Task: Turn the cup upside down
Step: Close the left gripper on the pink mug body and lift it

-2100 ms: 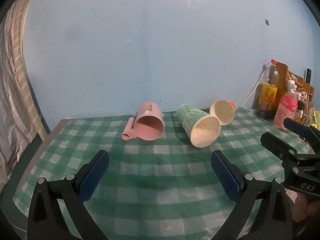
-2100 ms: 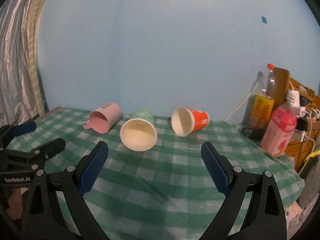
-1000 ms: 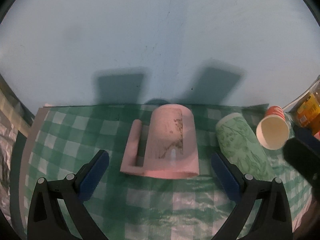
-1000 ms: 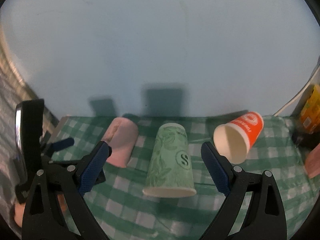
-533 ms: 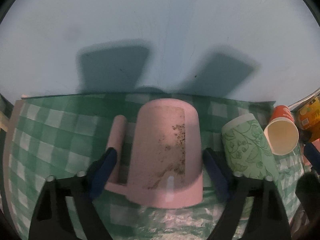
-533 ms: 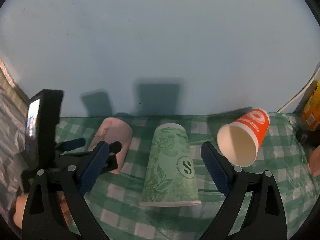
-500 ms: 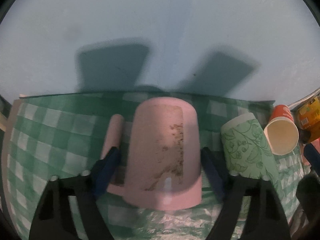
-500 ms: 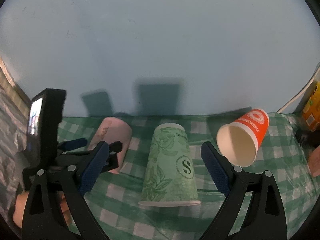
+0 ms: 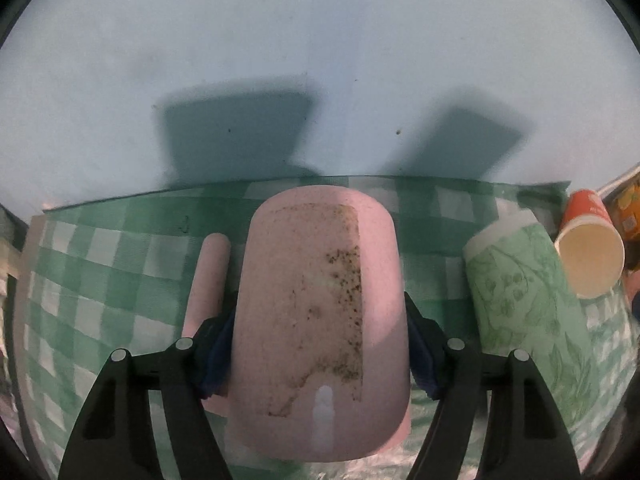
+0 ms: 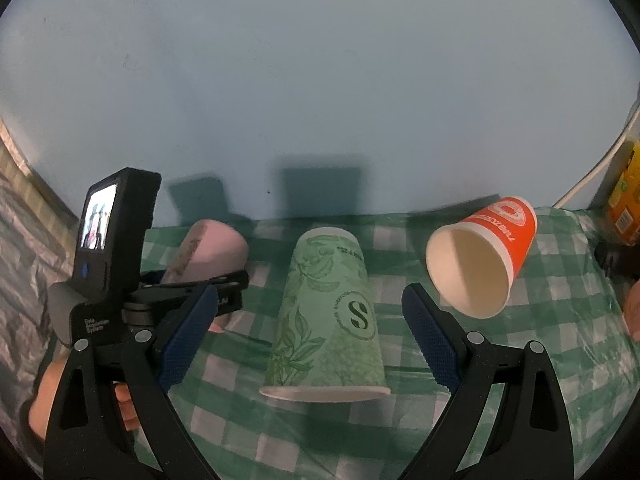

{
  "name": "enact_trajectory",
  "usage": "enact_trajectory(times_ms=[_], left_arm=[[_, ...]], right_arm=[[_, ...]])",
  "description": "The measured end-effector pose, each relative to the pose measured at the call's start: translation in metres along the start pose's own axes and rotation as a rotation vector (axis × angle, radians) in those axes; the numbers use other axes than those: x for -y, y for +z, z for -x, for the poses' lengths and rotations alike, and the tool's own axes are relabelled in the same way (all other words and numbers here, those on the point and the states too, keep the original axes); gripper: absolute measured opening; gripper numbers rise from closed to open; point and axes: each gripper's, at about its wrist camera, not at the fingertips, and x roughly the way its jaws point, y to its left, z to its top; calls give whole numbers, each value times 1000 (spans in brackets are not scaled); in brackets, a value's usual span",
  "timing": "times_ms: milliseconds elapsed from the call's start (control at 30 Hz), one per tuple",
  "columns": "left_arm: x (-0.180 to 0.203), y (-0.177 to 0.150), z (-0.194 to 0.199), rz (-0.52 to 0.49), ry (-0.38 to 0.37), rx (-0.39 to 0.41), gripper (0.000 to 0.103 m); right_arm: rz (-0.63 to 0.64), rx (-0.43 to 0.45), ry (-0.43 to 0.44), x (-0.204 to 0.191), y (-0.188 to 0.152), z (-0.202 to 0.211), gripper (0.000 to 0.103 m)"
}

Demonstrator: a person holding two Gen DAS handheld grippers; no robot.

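A pink mug lies on its side on the green checked tablecloth, base toward the wall, handle on its left. My left gripper is shut on the mug's body, one blue pad on each side. The mug also shows in the right wrist view, held by the left gripper. A green paper cup lies on its side between the open pads of my right gripper, which is not touching it. An orange paper cup lies tipped to its right.
The blue wall stands right behind the cups. The green cup and orange cup lie right of the mug. A yellow-labelled bottle and a white cable are at the far right. Foil sheeting hangs on the left.
My left gripper has moved in over the pink mug and its pads have closed onto the mug's sides. My right gripper has come closer around the green cup, still open.
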Motion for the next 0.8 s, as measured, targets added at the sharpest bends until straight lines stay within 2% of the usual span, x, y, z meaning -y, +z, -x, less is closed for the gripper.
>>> enact_trajectory(times_ms=[100,300,500,567,800], left_arm=[[3,-8,15,-19,1,23,74],[11,-35,57,-79,-63,83,74],[30,-75,87,-161,-101,123,74],[32,-90,100,-176,-143,128,74],[56,-131,112,-242,-193,137,74]], right_arm=[[-3,14,9,2,-2,6,93],[16,50,45,-1,-14,26,93],[42,57,83,4,-37,58,93],[56,56,92,6,-48,70,93],[97,38,90,19,-86,96,93]])
